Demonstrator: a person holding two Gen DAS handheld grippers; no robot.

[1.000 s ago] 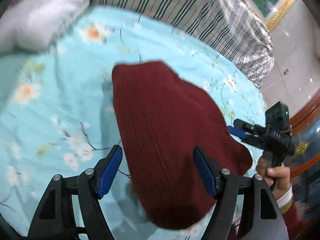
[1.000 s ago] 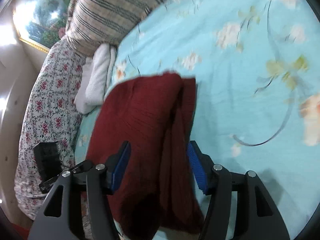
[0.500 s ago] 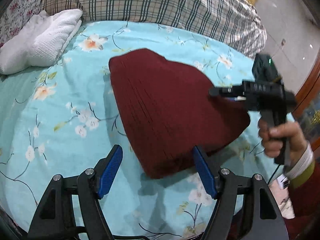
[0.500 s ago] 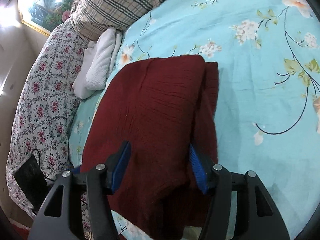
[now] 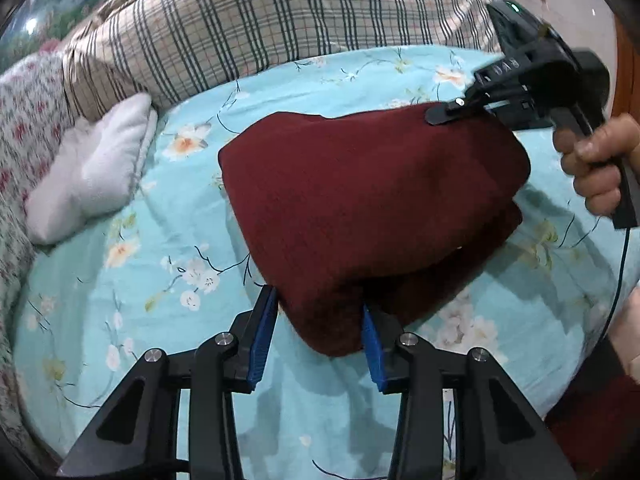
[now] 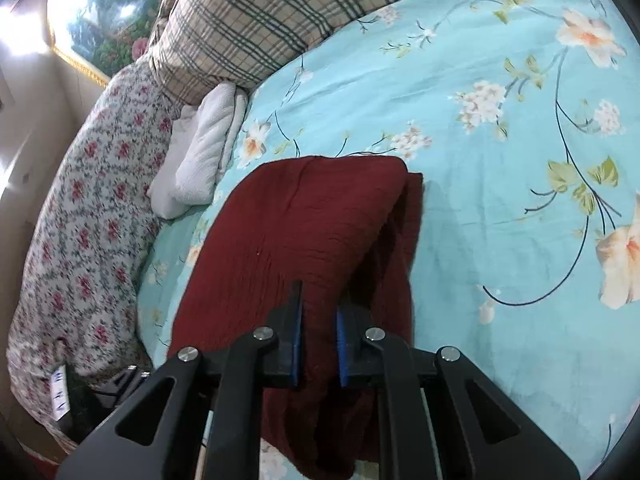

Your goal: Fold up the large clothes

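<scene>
Lying folded near the middle of the one floral turquoise bedsheet (image 6: 500, 208) is a single dark red garment (image 5: 360, 208), with both grippers clenched on it. The left gripper (image 5: 316, 334) pinches its near corner; the right gripper (image 6: 318, 340) clamps a fold at the opposite edge. One white folded towel (image 5: 88, 172) sits toward the sheet's head end, beside one plaid pillow (image 5: 248, 20) and one rose-print quilt (image 6: 84, 232). Lettering on the right gripper's body is unreadable.

Your left gripper (image 5: 318, 330) and right gripper (image 6: 318, 322), open a second ago, have both closed on the maroon sweater's (image 5: 360, 208) edge.
</scene>
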